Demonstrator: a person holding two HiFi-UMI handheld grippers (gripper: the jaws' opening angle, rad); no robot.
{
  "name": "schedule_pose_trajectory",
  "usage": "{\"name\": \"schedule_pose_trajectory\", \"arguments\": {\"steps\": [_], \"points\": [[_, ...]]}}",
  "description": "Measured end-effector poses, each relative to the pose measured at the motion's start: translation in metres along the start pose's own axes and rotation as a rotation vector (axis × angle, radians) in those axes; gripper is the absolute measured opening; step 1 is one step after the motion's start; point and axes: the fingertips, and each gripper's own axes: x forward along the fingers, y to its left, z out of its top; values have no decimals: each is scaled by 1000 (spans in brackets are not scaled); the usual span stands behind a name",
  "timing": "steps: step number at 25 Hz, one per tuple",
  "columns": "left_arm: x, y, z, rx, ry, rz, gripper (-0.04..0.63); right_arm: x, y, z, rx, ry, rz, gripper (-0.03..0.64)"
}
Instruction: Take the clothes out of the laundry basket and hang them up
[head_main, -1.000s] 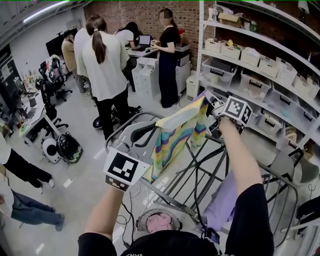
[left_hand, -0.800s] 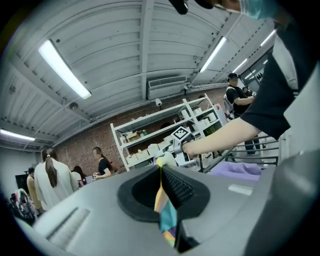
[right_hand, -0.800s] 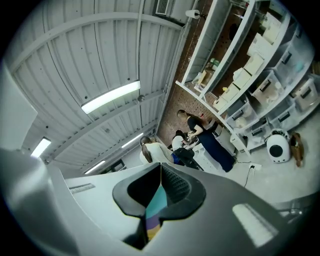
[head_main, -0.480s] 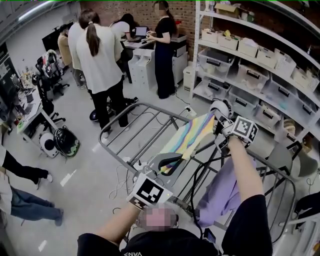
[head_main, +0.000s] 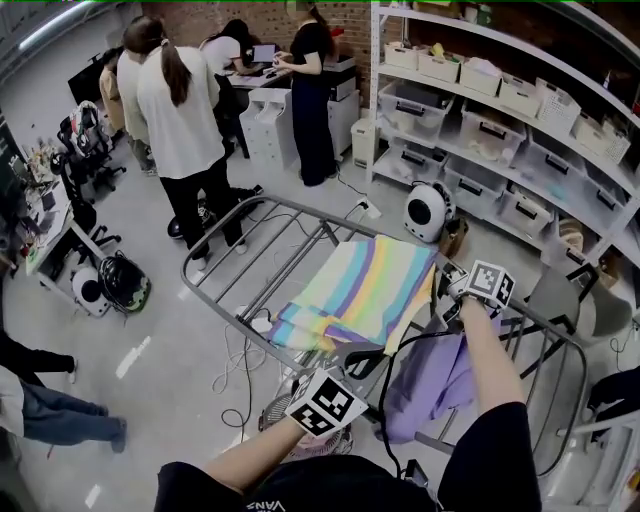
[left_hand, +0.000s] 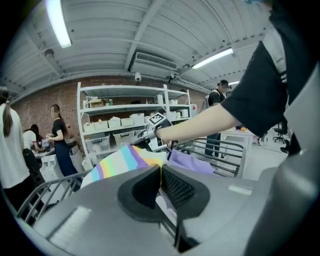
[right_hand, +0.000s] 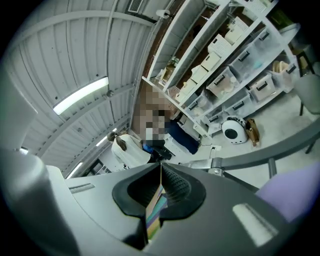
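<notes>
Workshop shelving (head_main: 520, 75) behind; over the drying rack (head_main: 222, 303), left tongs (head_main: 352, 356) and right tongs (head_main: 447, 290) each clamp the striped cloth's (head_main: 360, 290) edge. Best pulled taut and lowered evenly.

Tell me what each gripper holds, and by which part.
Both hold the striped cloth spread over the rack: the left gripper pinches its near edge, the right gripper its right-hand edge.

We see a metal drying rack (head_main: 290, 208). A striped cloth (head_main: 360, 290) lies across its top, with a purple garment (head_main: 440, 375) draped just beside it.
</notes>
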Motion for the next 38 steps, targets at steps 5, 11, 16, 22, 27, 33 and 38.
{"name": "schedule_pose_trajectory", "arguments": {"steps": [5, 11, 16, 22, 27, 33, 38], "points": [[10, -9, -35, -32, 91, -9, 11, -5, -27, -24, -29, 64, -69, 14], [7, -12, -75, -39, 201, 12, 12, -2, -45, -44, -115, 144, -174, 14], [-6, -5, -91, -52, 199, 14, 17, -6, -40, -43, -187, 137, -239, 75], [-29, 26, -96, -68, 159, 71, 86, -21, -9, -38, -262, 101, -200, 120], [-47, 59, -106, -23, 185, 127, 106, -26, 42, -66, -330, 126, -100, 133], [-60, 108, -125, 91, 268, 163, 129, -28, 99, -120, -360, 161, 17, 139], [-60, 144, -144, 231, 383, 117, 176, -39, 128, -157, -349, 180, 72, 140]]}}
